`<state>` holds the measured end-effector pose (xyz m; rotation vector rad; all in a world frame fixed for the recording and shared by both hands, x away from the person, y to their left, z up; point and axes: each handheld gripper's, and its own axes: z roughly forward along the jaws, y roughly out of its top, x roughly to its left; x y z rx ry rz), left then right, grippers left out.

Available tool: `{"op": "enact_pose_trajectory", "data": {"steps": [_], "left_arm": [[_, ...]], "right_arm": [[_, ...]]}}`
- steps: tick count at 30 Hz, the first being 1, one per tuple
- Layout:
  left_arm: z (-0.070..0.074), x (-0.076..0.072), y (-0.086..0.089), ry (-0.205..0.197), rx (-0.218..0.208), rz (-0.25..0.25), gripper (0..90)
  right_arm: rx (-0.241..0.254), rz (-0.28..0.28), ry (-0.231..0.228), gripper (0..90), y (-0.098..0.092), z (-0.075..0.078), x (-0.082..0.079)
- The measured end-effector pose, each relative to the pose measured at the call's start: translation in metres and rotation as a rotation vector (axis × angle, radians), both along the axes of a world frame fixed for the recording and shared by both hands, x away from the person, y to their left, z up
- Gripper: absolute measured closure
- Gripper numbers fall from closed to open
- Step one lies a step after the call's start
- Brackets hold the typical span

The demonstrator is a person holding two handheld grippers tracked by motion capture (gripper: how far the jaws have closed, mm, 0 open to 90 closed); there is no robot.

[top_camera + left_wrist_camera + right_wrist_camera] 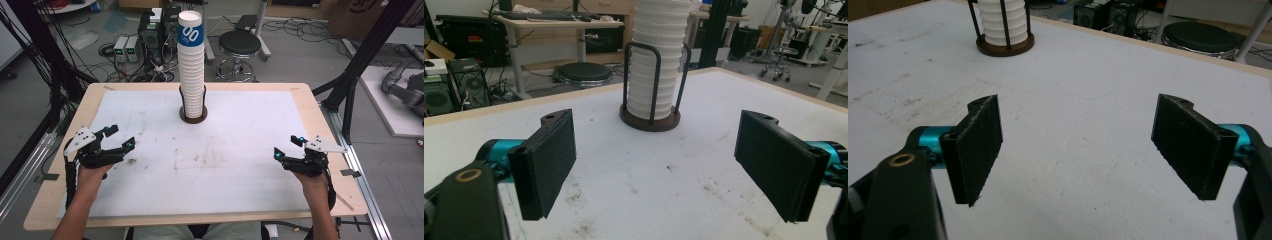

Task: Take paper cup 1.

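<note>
A wooden bench is covered by a white, lightly stained mat. Near the far middle of the mat stands a tall stack of white paper cups, upright inside a holder with a round dark base and thin black upright rods. The top cup carries a blue band with white lettering.

A person sits at the near edge, forearms entering from below. The left hand-held gripper hovers over the left side of the mat, its jaws spread wide with nothing between them. The right hand-held gripper hovers over the right side, jaws likewise spread and empty. Both point inward and forward, and both sit well apart from the cup stack, which stands ahead of them and roughly midway between the two.

In the left gripper view, the stack and its holder appear straight ahead beyond the open jaws. In the right gripper view, the holder's base sits far off at the upper left.

Behind the bench, the floor holds a black round stool, electronics boxes and tangled cables.
</note>
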<state>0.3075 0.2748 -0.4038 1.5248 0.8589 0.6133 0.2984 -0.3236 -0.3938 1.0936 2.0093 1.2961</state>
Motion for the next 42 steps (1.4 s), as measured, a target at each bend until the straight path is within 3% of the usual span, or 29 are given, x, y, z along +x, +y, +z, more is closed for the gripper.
{"op": "enact_pose_trajectory", "data": {"steps": [16, 22, 24, 28, 34, 42], "left_arm": [[-0.001, 0.001, 0.000, -0.001, 0.005, 0.011, 17.4], [-0.001, 0.002, 0.000, 0.019, 0.004, -0.003, 16.9], [-0.001, 0.002, 0.001, 0.038, -0.021, -0.021, 16.9], [0.000, 0.001, 0.002, 0.025, -0.015, -0.031, 17.4], [0.001, -0.001, 0.002, 0.025, -0.016, -0.043, 17.2], [0.000, 0.000, 0.001, 0.038, -0.035, -0.047, 17.2]], "right_arm": [[0.012, 0.036, 0.002, 20.8, 0.005, 0.001, 0.001], [0.062, 0.060, 0.024, 20.8, 0.017, 0.007, 0.001], [0.071, 0.069, 0.016, 20.8, 0.020, 0.009, 0.002], [0.085, 0.104, -0.020, 20.7, 0.033, 0.023, 0.006], [0.089, 0.135, -0.016, 20.7, 0.047, 0.043, 0.015], [0.050, 0.219, -0.040, 20.7, 0.076, 0.093, 0.044]]}}
